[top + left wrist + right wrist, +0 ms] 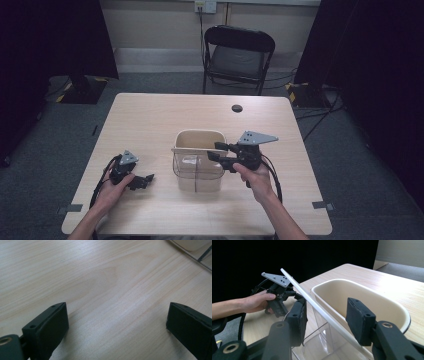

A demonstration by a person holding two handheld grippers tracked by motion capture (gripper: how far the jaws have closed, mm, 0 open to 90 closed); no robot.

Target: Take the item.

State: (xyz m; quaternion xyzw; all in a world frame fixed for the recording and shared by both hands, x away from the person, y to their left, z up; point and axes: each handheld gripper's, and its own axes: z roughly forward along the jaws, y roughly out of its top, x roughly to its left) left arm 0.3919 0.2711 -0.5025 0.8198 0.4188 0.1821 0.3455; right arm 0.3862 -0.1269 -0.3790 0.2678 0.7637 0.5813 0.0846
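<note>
Bins sit nested at the middle of the desk (150, 115) — a cream tub (199, 140) dropped into a clear plastic container (198, 172), long axis running near to far. The right claw (216, 151) comes in from the right, level with the rim, its jaws closed as far as they go across the clear container's white rim (317, 308) and right-hand wall. The left claw (148, 178) rests on the desk to the left, well apart from the bins, jaws wide and holding nothing. So the right hand is the nearer one — any lift or separation likely starts from that right edge.
</note>
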